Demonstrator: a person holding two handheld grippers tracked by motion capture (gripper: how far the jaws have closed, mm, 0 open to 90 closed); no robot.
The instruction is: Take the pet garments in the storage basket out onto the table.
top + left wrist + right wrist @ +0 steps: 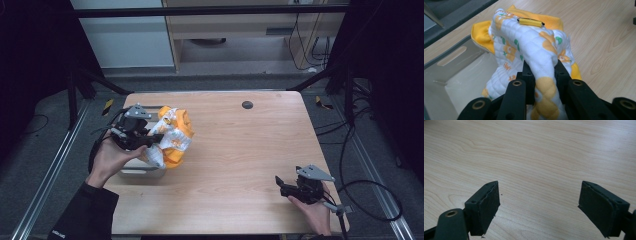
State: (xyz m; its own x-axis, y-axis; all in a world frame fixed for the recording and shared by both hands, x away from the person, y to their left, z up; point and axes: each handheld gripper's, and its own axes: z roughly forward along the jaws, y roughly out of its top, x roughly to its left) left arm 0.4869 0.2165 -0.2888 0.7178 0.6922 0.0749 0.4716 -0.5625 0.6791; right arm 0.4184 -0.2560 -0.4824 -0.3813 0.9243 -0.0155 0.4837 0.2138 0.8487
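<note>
So left gripper [145,141] is clamped tight on the quilted cloth [172,136], lifted over the bin [454,75]; right gripper [286,186] rests low on the table [240,150], jaws wide apart.

Black 2-jaw grippers [148,141] [279,183], grey 3-cornered top plates, brass-ringed screw holes, trailing cables; dark sleeve [85,212].

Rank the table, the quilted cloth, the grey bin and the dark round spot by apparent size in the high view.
1. table
2. quilted cloth
3. grey bin, mostly hidden behind the cloth and the left hand-held gripper, so its rank is unsure
4. dark round spot
</note>
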